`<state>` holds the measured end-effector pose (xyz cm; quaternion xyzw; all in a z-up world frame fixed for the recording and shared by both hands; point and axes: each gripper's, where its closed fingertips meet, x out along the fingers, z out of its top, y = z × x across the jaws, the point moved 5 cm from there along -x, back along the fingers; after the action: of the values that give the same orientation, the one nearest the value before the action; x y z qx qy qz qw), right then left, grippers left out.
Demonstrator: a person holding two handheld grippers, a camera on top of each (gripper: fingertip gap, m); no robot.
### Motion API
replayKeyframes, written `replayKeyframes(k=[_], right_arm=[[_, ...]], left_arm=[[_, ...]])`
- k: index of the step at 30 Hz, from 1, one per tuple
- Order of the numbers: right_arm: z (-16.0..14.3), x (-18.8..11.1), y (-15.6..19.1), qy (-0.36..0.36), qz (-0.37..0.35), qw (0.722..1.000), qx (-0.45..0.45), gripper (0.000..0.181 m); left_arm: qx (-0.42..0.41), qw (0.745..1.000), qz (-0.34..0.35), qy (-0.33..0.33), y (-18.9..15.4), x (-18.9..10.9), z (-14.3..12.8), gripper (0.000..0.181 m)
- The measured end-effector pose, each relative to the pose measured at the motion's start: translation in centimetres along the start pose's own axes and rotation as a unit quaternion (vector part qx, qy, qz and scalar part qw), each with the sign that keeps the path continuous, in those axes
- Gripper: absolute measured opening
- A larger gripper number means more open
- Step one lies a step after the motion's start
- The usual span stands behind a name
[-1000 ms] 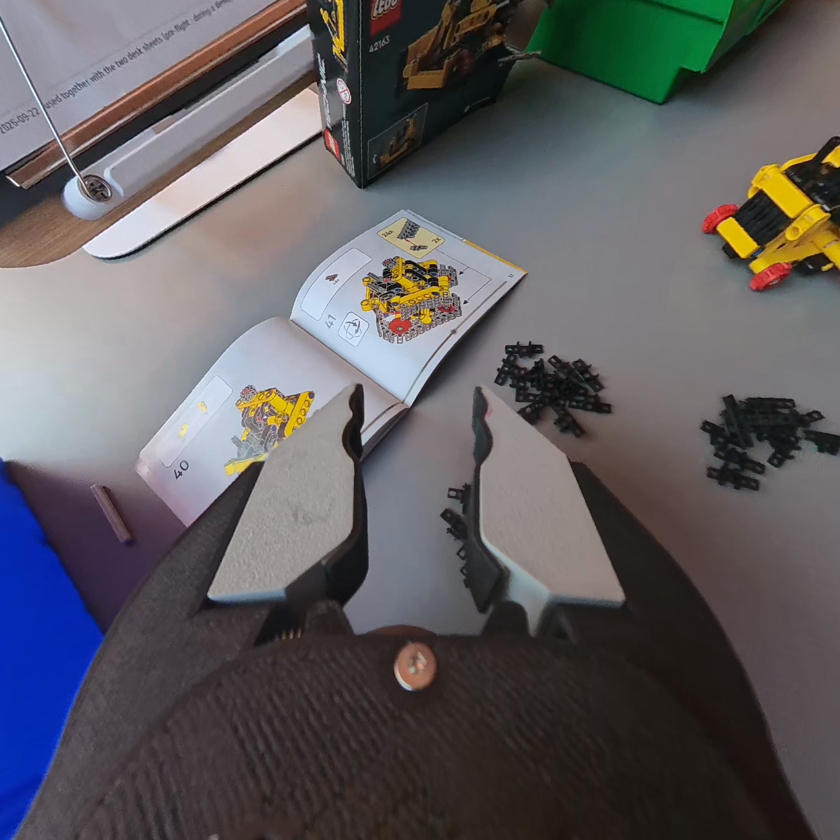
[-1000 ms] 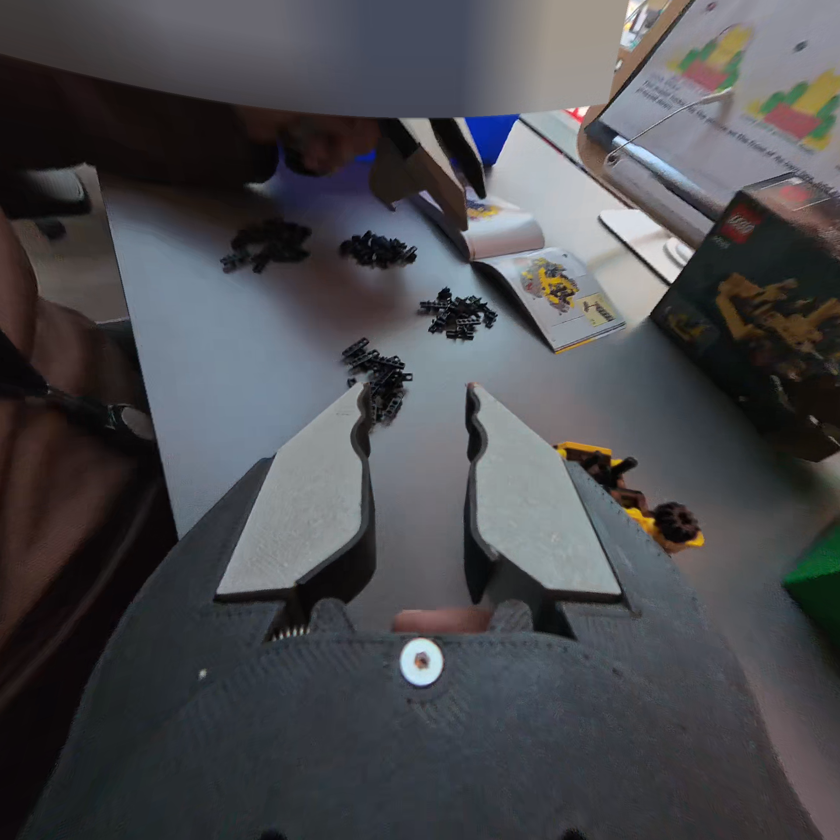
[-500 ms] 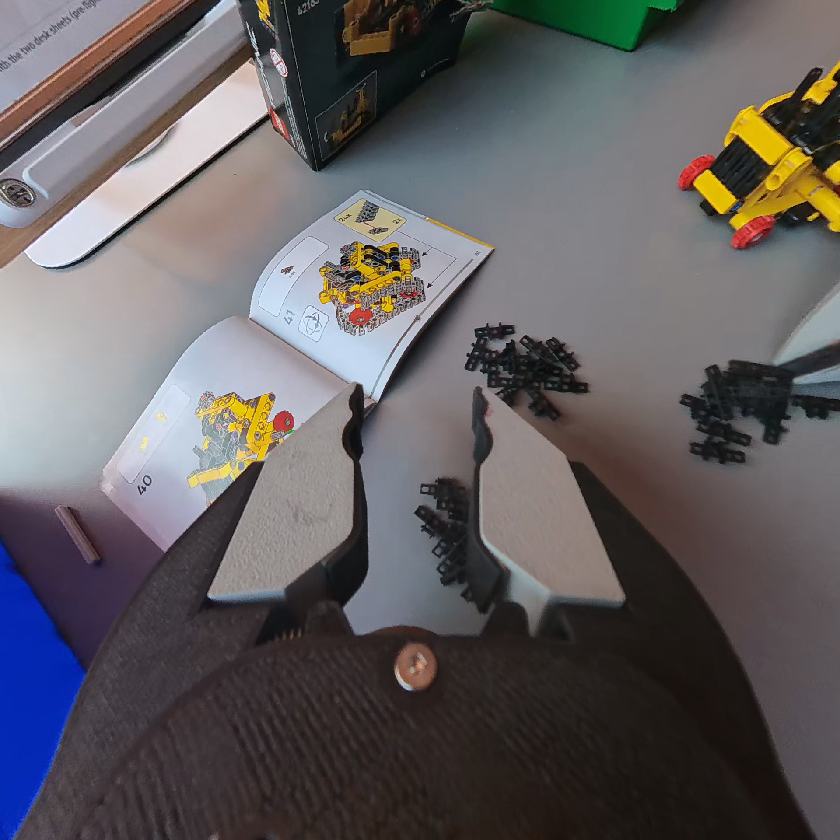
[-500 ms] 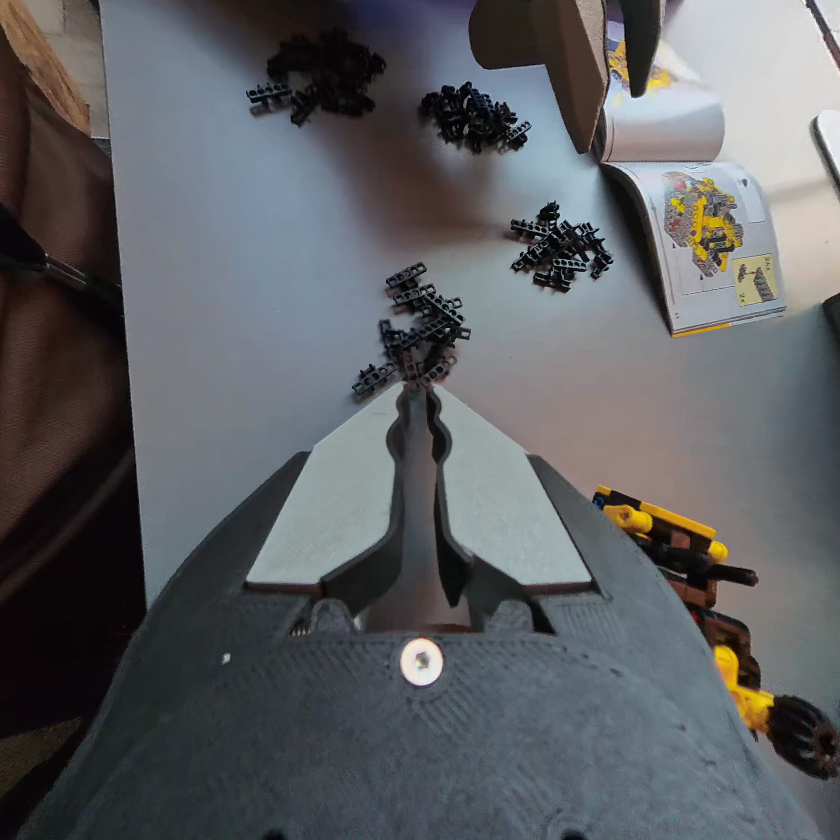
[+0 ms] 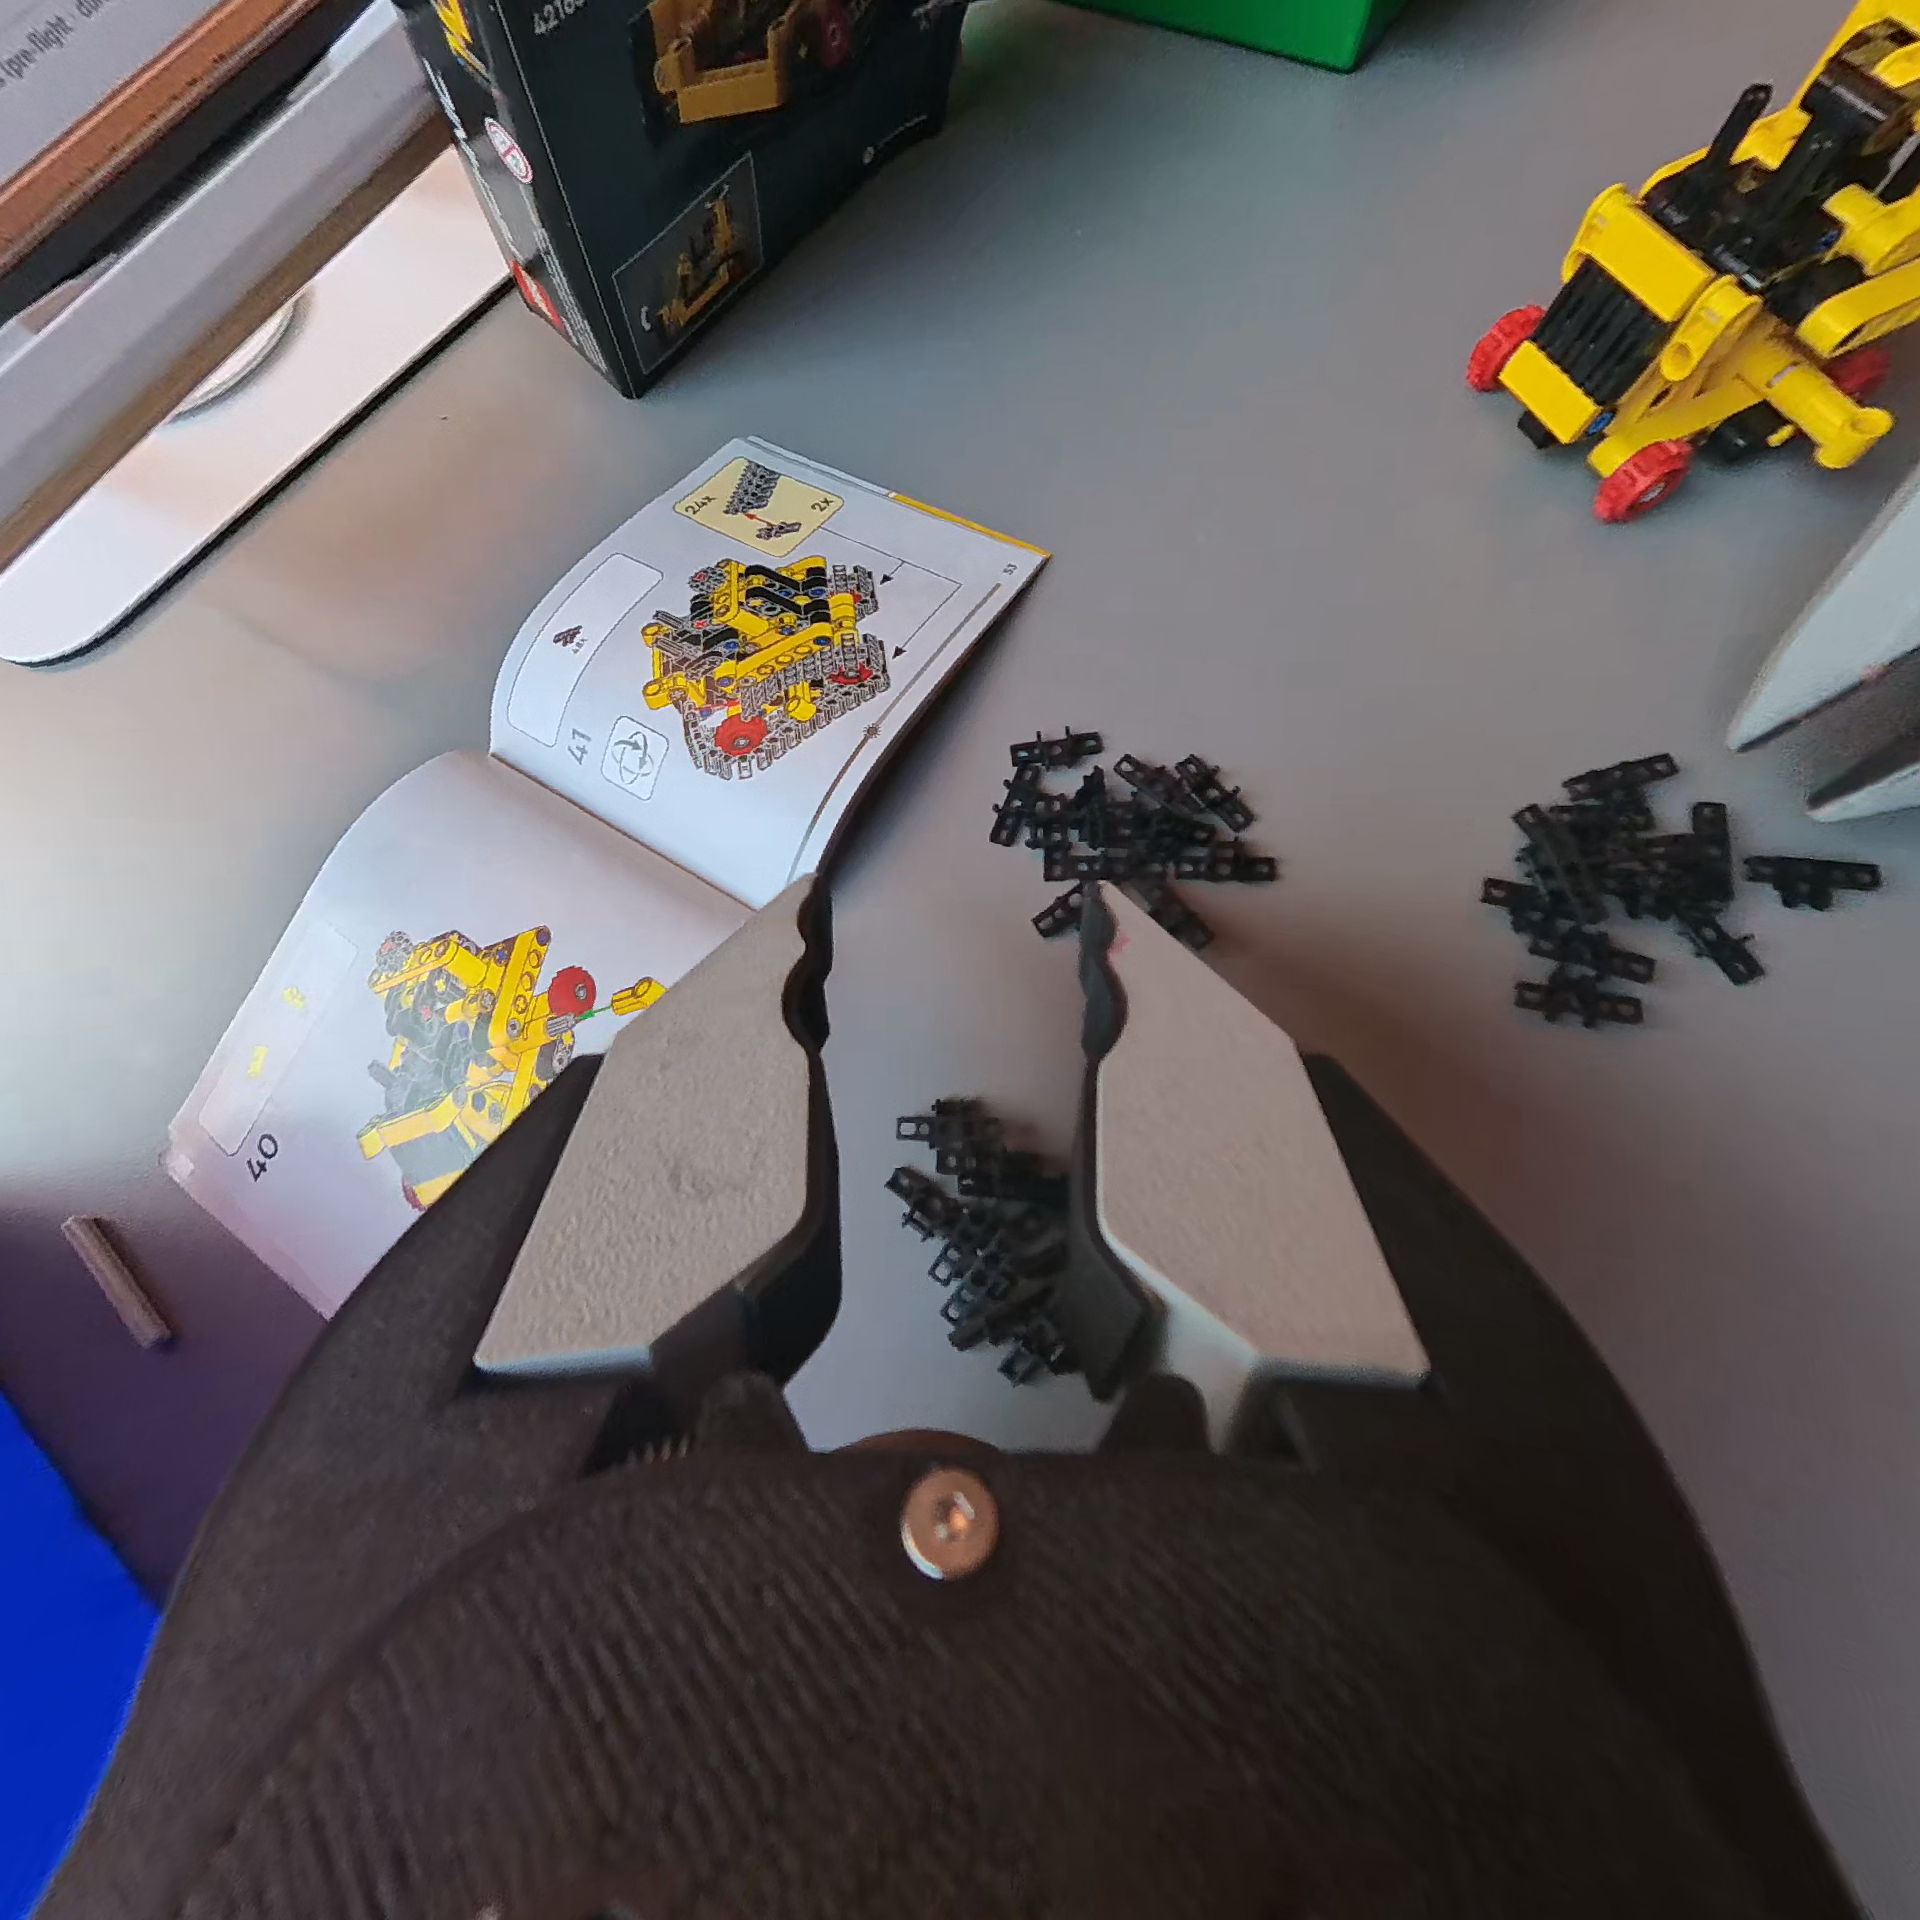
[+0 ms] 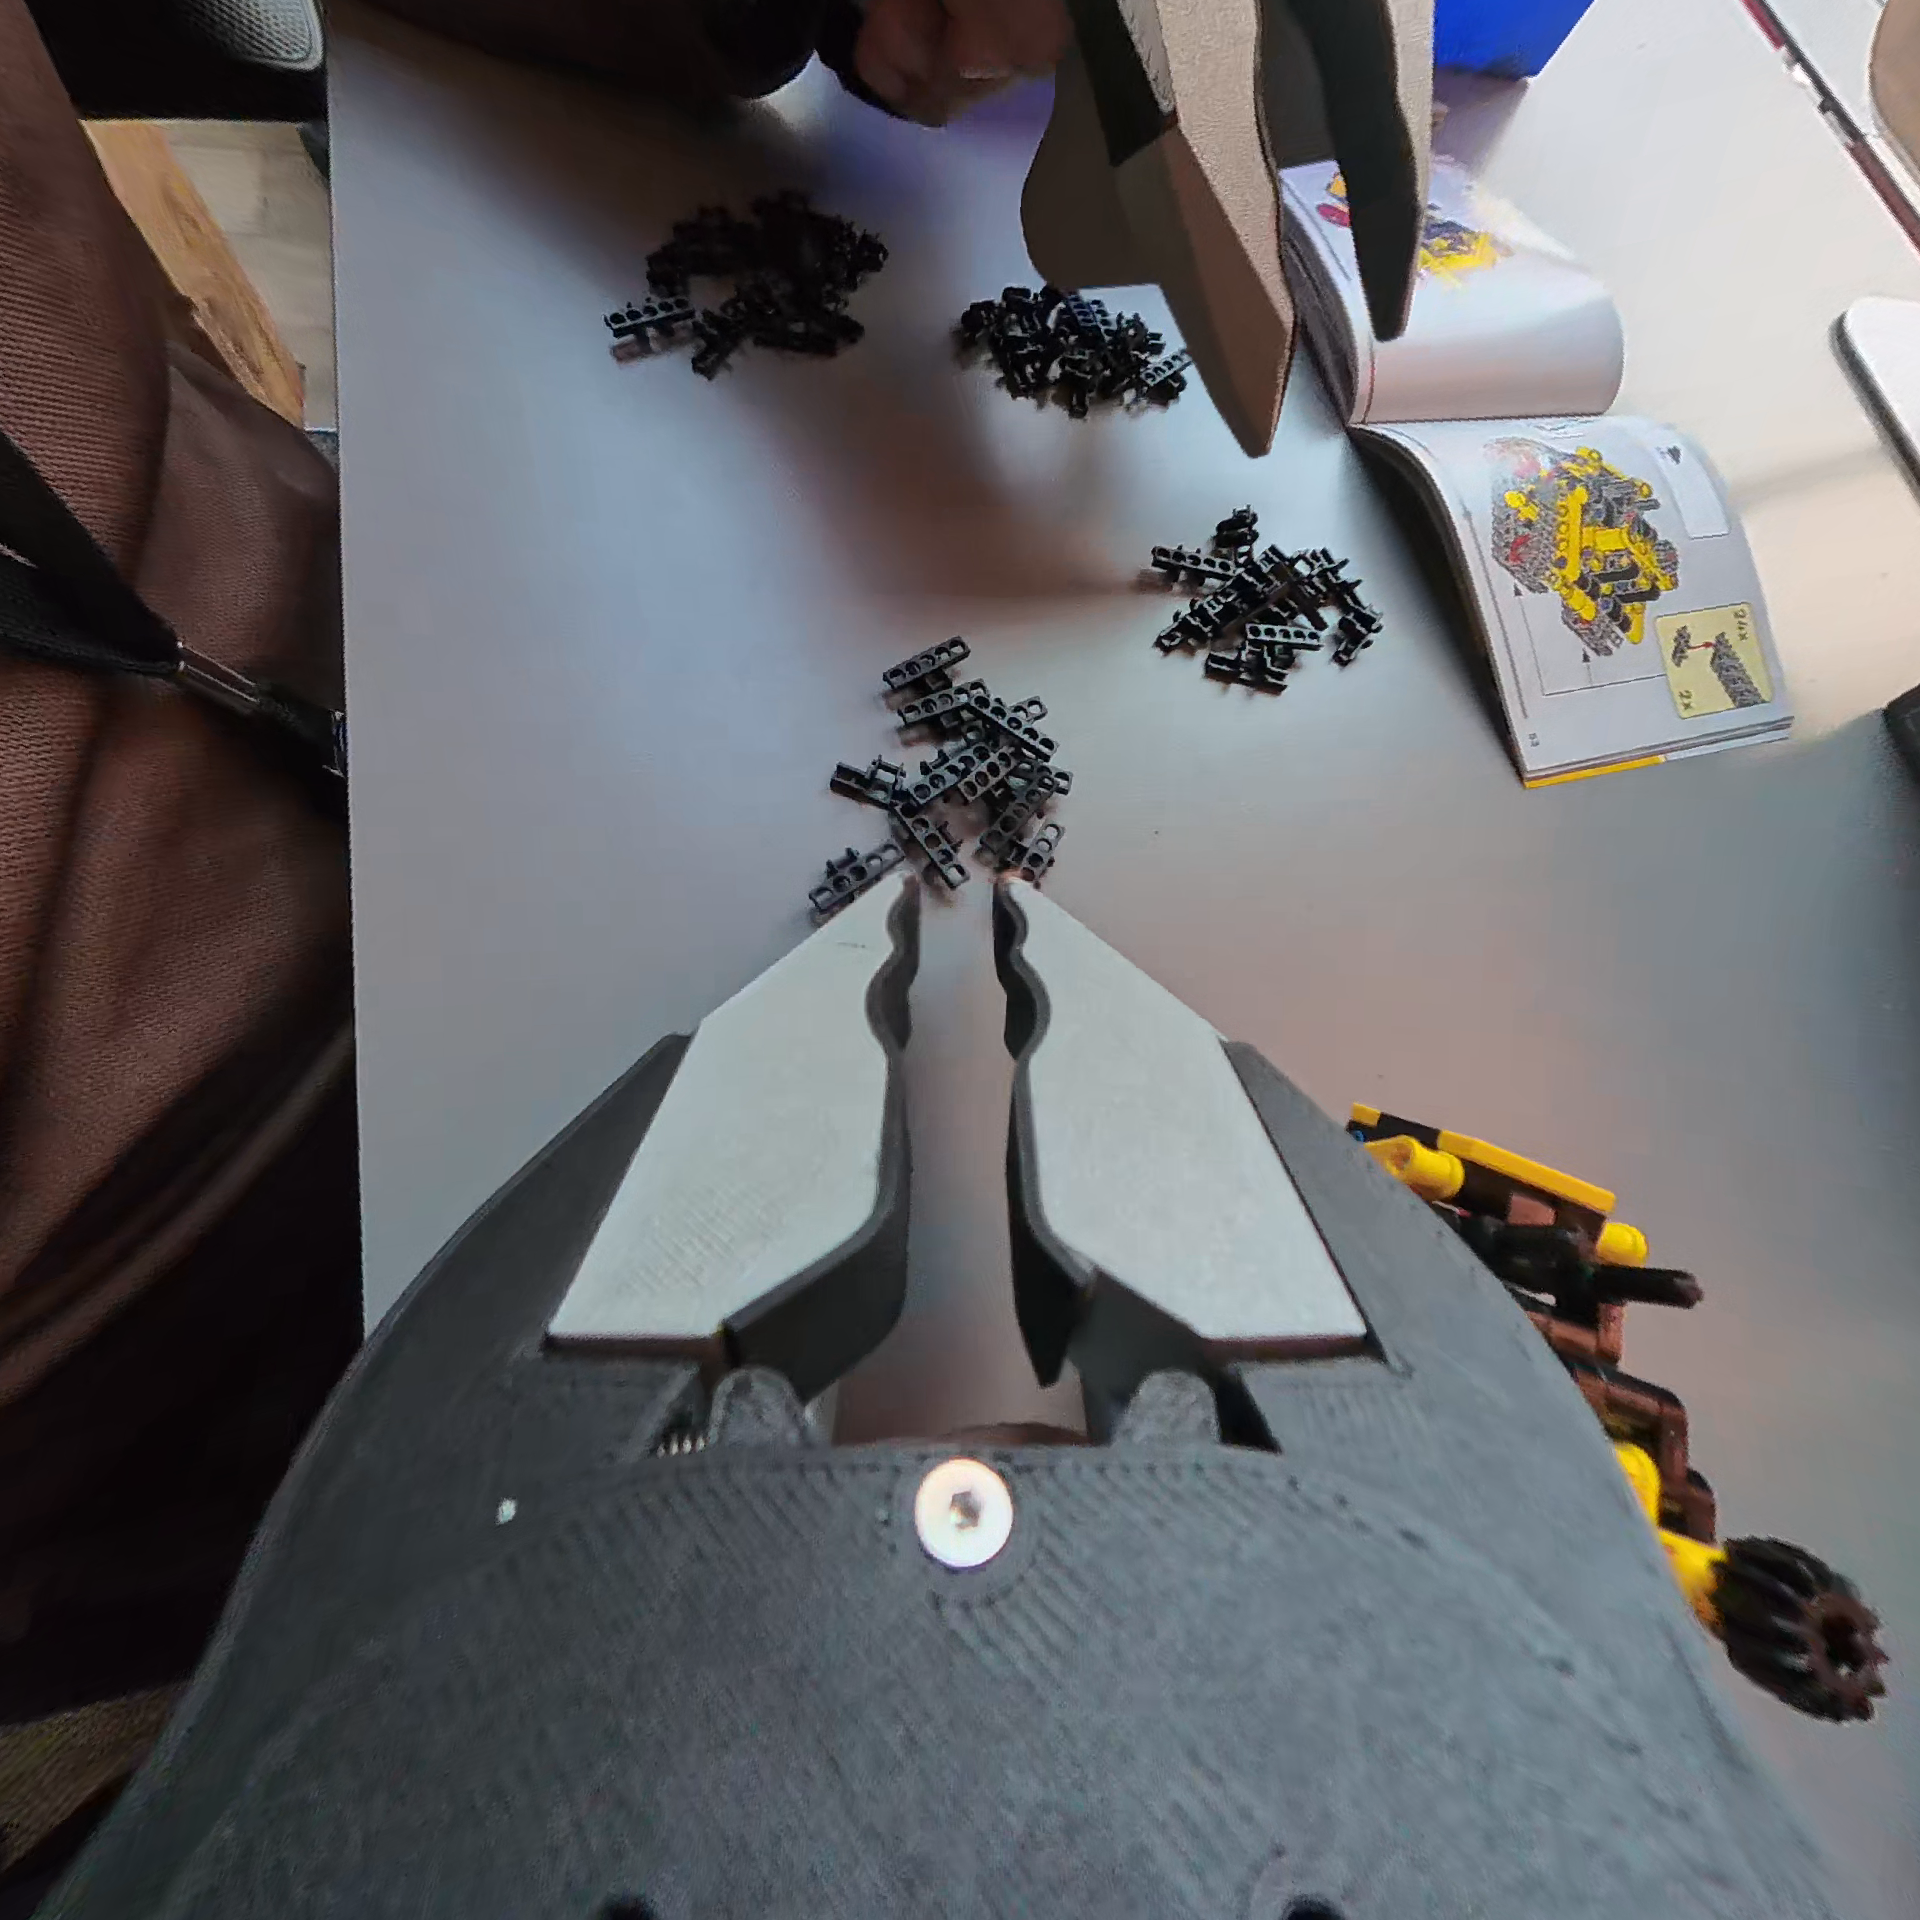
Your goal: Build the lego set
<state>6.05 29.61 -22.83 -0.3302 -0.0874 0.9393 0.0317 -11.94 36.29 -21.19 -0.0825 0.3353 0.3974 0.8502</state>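
Jaws of the left gripper (image 5: 948, 914) gape wide and empty above a small heap of black plastic track links (image 5: 987, 1236) on the grey bench (image 5: 1247, 520), beside the open paper instruction booklet (image 5: 727, 665). The right gripper (image 6: 954, 894) has its jaws narrowly parted, holding nothing, tips at another black link heap (image 6: 961, 769). A part-built yellow lego vehicle (image 5: 1714, 281) stands near.

Both wrist views close, angled down from opposite sides, sharing table (image 5: 1247, 468).
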Motion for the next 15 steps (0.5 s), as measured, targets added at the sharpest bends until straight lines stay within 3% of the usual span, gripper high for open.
replayKeyframes(k=[8, 15], right_arm=[[1.0, -0.8, 2.2, -0.013, -0.001, 1.000, 0.023, 0.016], [0.0, 0.5, 2.4, 0.041, -0.036, 0.998, 0.010, 0.010]], left_arm=[[0.001, 1.000, 0.010, -0.007, 0.3, -0.4, 0.2, 0.045], [0.019, 1.000, 0.004, -0.008, -0.6, -0.5, 0.4, 0.046]])
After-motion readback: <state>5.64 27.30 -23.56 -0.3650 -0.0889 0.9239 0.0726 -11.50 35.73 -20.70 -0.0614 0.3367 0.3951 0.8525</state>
